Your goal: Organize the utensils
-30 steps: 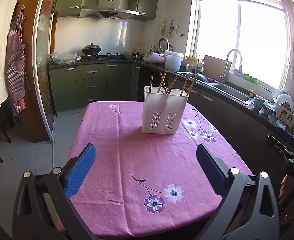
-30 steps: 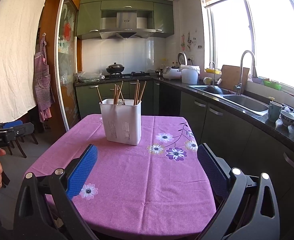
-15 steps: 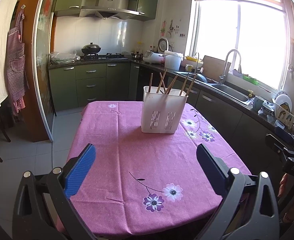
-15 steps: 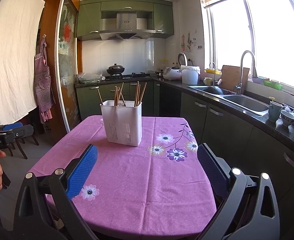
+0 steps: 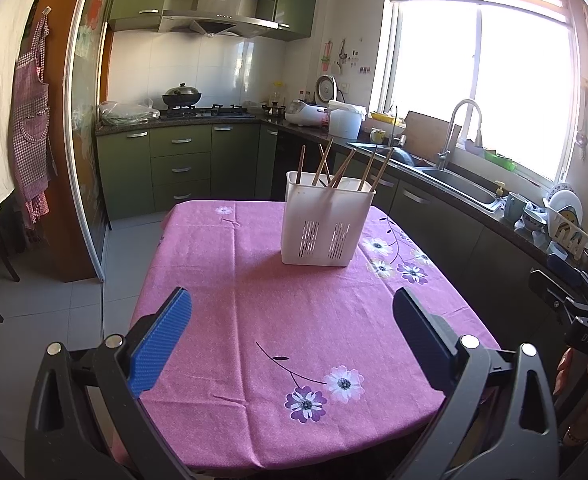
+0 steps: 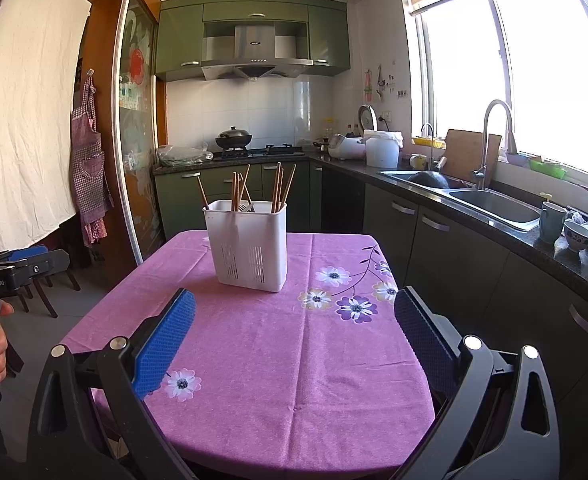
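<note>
Utensil holder [image 5: 327, 222] ahead — both tongs agape.

Chopsticks [image 5: 343, 168] in holder [image 5: 325, 228], holder on table [image 5: 254, 320], counter [image 5: 473, 200] right

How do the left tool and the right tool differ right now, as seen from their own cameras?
The left tool faces the white utensil holder from the table's left side, so the holder sits right of its centre; the right tool sees the holder left of centre. Printed flowers lie between the left tool's fingers; beneath the right tool the pink tablecloth is mostly plain. Both are open, empty, and short of the holder.
</note>
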`<state>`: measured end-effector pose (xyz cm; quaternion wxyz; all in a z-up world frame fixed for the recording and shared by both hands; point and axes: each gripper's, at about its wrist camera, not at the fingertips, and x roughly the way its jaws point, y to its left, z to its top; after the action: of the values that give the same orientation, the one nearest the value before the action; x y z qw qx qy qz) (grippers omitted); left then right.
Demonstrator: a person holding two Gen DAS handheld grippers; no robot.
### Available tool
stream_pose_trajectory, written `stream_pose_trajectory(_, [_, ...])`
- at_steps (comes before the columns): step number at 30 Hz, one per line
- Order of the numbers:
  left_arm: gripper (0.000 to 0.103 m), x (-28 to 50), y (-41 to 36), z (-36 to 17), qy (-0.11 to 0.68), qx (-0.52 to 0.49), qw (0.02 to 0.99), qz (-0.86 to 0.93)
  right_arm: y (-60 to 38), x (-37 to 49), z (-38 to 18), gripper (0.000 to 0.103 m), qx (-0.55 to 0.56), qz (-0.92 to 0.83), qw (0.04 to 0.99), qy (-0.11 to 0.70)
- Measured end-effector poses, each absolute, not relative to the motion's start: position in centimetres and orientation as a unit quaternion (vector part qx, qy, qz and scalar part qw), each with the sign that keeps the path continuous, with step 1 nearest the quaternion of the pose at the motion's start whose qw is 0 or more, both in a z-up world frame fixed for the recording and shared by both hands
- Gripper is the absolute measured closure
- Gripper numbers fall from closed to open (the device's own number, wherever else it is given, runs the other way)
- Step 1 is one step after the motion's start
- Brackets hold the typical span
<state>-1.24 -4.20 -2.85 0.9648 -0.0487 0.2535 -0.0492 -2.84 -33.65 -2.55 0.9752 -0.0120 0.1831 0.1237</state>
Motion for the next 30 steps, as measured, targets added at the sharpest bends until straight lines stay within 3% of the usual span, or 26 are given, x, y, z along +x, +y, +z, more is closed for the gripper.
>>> stream_pose_trajectory(30, [0.007,-1.32,-4.75,-2.60,0.260,-0.042,0.964,-0.038,-33.23,-2.13,-3.26,0.005,-0.014,0.128,0.973,0.192])
